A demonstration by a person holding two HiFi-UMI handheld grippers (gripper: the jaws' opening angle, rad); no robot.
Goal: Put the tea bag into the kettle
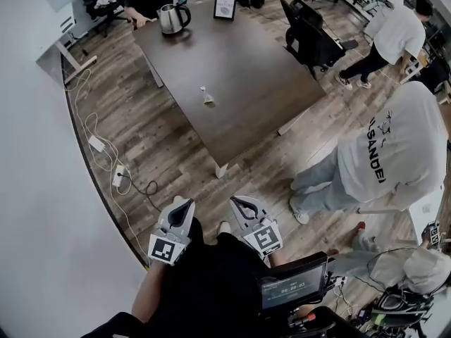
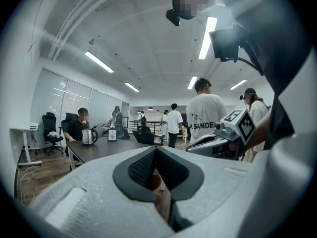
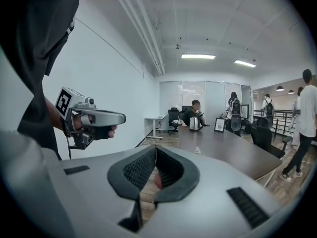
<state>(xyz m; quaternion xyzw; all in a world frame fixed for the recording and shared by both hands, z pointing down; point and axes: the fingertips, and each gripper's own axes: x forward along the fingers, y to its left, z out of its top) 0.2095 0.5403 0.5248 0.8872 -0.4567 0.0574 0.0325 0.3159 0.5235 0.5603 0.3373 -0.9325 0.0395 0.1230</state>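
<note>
Well short of the counter, left gripper and right gripper both have jaws closed, empty; the tea bag lies mid-counter, well apart from the kettle at the far end.

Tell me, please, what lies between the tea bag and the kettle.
Nothing: the head view shows bare tabletop between the tea bag and the kettle.
</note>
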